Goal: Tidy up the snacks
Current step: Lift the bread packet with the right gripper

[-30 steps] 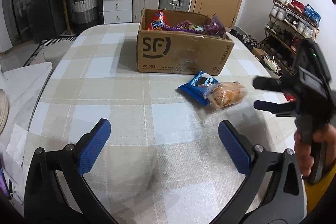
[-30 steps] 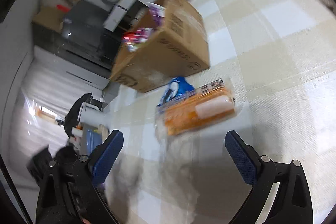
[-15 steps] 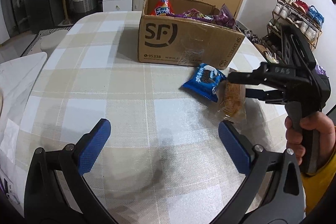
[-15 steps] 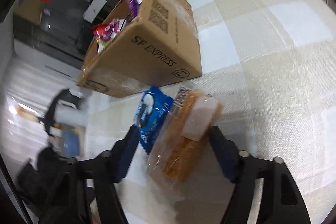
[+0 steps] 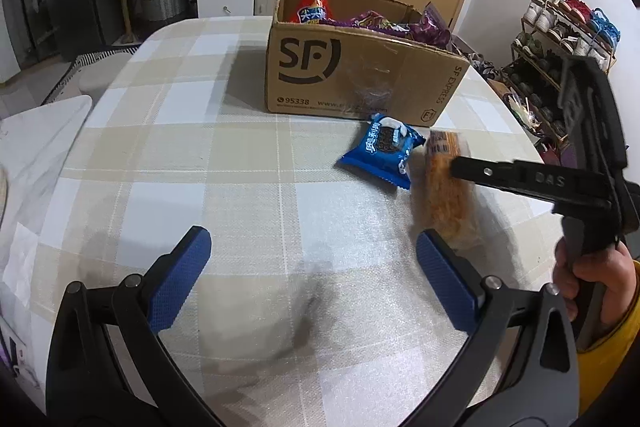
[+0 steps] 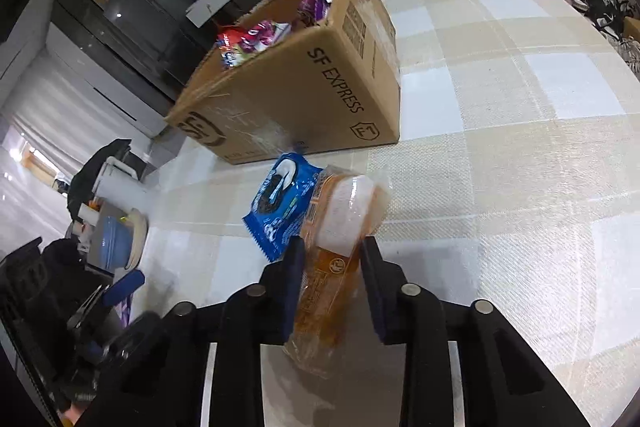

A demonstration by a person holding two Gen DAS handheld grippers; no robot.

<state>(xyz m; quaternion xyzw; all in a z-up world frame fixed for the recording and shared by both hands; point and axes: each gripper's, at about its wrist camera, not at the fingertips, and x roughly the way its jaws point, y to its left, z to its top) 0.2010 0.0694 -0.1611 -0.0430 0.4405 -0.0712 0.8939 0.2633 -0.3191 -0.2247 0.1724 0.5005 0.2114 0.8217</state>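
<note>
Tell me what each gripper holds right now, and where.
Right gripper is closing on the orange snack pack, pads at its long sides, mid-length. Left gripper is open, holding nothing.

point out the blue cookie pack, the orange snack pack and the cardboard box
blue cookie pack (image 5: 380, 153), left wrist view, middle of wrapper
orange snack pack (image 6: 340, 223), right wrist view, its white label
cardboard box (image 5: 344, 83), left wrist view, front wall

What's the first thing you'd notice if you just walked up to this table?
The brown cardboard box stuffed with bright snack bags, at the far side of the checked tablecloth. In front lies a blue cookie packet; beside it the right hand-held gripper is closing on a clear-wrapped orange bread packet.
</note>
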